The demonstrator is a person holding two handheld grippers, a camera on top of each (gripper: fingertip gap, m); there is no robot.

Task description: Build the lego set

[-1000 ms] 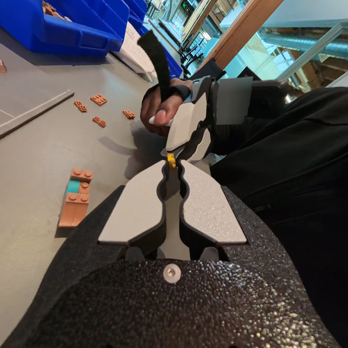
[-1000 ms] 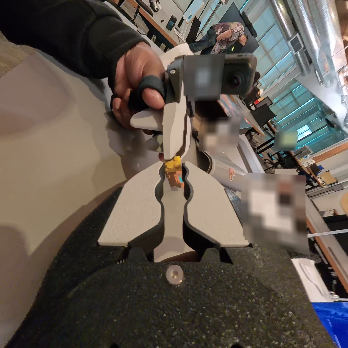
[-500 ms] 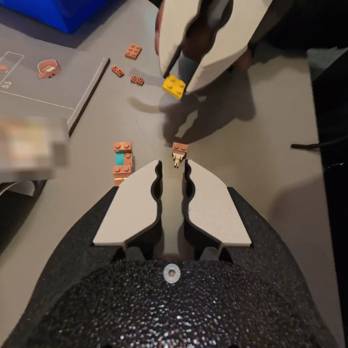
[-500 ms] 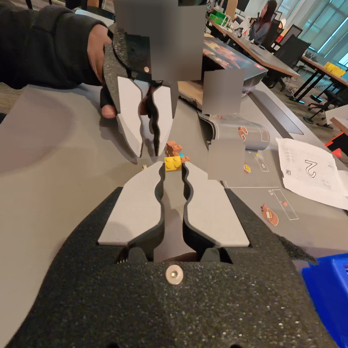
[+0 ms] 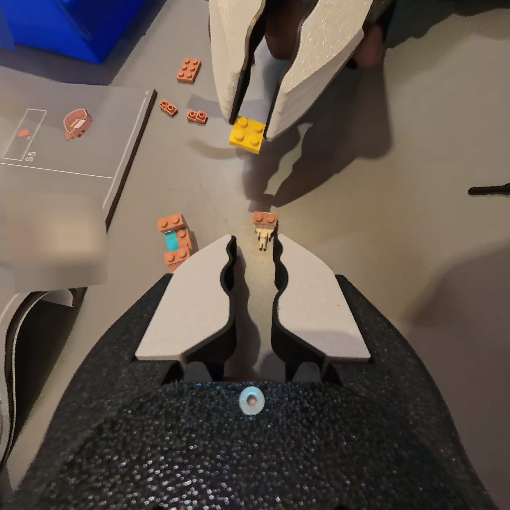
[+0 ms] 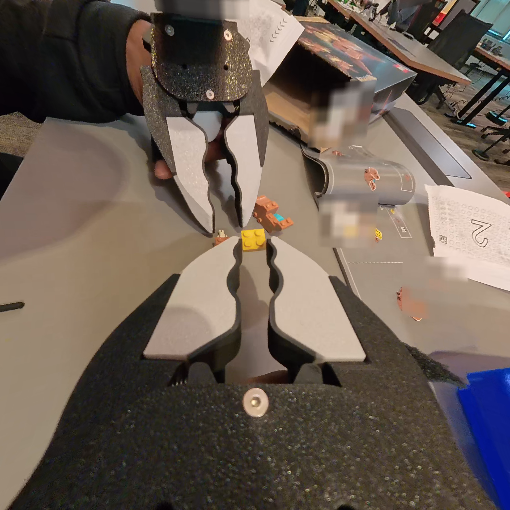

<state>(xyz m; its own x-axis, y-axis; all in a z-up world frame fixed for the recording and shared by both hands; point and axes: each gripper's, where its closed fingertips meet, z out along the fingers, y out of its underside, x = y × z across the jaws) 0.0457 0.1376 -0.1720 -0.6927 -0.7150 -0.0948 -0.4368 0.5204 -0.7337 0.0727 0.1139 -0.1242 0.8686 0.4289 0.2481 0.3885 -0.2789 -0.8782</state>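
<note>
Two hand-held grippers meet nose to nose over a grey table (image 5: 358, 220) scattered with small building bricks. At far left in the left wrist view, a blue bin (image 5: 55, 24) sits behind an open instruction booklet (image 5: 69, 143). Right of the booklet lie a brown six-stud plate (image 5: 189, 70) and two smaller brown pieces (image 5: 168, 107) (image 5: 197, 116). Nearer the camera, a brown brick assembly with a teal insert (image 5: 176, 240) stands just beside the left gripper's (image 5: 254, 242) left finger (image 5: 193, 298). That gripper's jaws stand apart with nothing between them. Just ahead of its tips, close to the right finger, a small brown piece with a tan part attached (image 5: 264, 229) rests on the table, untouched by either pad. Farther on, the right gripper (image 5: 249, 129) comes down from above with a yellow four-stud brick (image 5: 247, 134) clamped at its tips, well clear of the tabletop. The right wrist view shows the same yellow brick (image 6: 253, 240) pressed between both pads, with a cardboard box (image 6: 345, 63) and a printed sheet (image 6: 469, 234) off to the right.
</note>
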